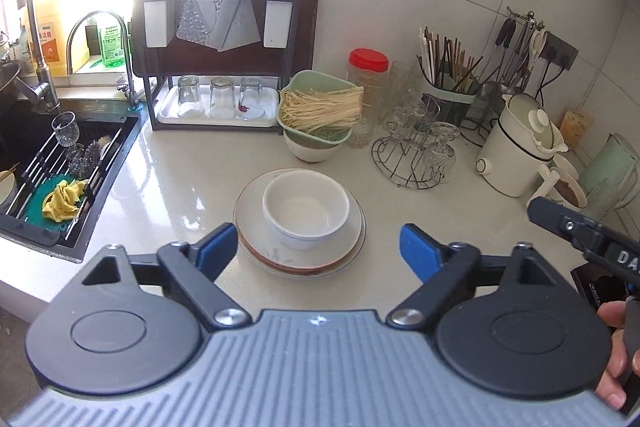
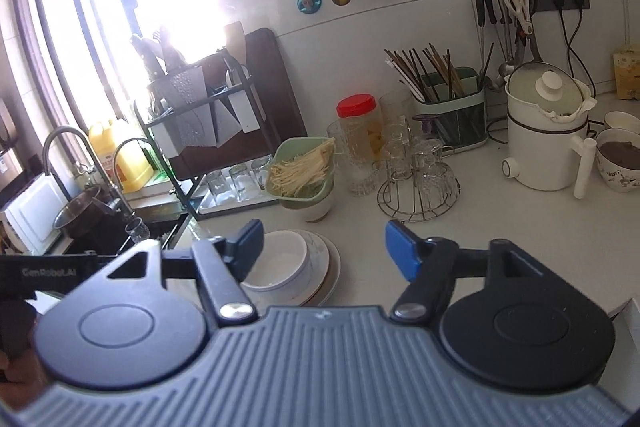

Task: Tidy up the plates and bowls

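A white bowl (image 1: 306, 209) sits upright in a stack of plates (image 1: 256, 239) on the pale counter. My left gripper (image 1: 318, 247) is open and empty, just in front of the stack, its blue pads either side of it. In the right wrist view the same bowl (image 2: 280, 263) and plates (image 2: 326, 263) lie at lower left, partly behind my left pad (image 2: 246, 247). My right gripper (image 2: 324, 251) is open and empty, above the counter just right of the stack. Another white bowl (image 1: 308, 147) stands behind, under a green strainer of noodles (image 1: 320, 107).
A sink (image 1: 60, 163) with a drying rack and glass lies left. A dish rack (image 1: 216, 39) with upturned glasses stands behind. A wire glass holder (image 1: 416, 155), red-lidded jar (image 1: 368, 87), chopstick caddy (image 1: 452, 83) and white kettle (image 1: 516, 147) crowd the right.
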Available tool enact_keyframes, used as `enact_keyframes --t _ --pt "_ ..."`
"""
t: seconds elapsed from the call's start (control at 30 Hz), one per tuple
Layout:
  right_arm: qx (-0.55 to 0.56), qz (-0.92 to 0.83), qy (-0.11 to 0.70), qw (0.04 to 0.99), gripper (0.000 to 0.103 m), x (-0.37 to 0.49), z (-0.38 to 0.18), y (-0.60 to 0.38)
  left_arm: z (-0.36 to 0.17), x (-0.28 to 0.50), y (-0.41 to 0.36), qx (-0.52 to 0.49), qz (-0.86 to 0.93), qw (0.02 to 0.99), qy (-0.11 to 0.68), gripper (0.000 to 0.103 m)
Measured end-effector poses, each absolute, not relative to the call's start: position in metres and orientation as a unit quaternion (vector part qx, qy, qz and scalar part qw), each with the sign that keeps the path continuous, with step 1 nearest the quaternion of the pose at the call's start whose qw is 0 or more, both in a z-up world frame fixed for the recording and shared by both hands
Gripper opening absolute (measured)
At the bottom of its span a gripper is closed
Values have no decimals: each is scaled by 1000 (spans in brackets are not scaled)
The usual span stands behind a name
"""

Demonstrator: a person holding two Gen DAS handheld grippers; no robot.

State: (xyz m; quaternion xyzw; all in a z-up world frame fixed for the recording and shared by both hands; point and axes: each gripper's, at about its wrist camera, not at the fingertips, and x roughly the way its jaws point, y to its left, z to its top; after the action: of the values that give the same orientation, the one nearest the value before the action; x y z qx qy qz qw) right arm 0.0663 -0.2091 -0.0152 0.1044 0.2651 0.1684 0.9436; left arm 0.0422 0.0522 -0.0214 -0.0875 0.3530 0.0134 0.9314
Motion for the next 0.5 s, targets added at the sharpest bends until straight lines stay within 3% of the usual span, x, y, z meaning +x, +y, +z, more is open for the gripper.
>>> enact_keyframes --t 0.03,0.1,0.5 --pt "107 165 262 945 86 64 -16 -212 -22 42 51 -85 13 931 355 93" --pt "110 158 261 946 91 62 -18 -218 -24 41 50 -81 16 931 356 97" --pt "92 142 286 943 92 54 -28 -225 -42 46 44 -106 9 914 391 99"
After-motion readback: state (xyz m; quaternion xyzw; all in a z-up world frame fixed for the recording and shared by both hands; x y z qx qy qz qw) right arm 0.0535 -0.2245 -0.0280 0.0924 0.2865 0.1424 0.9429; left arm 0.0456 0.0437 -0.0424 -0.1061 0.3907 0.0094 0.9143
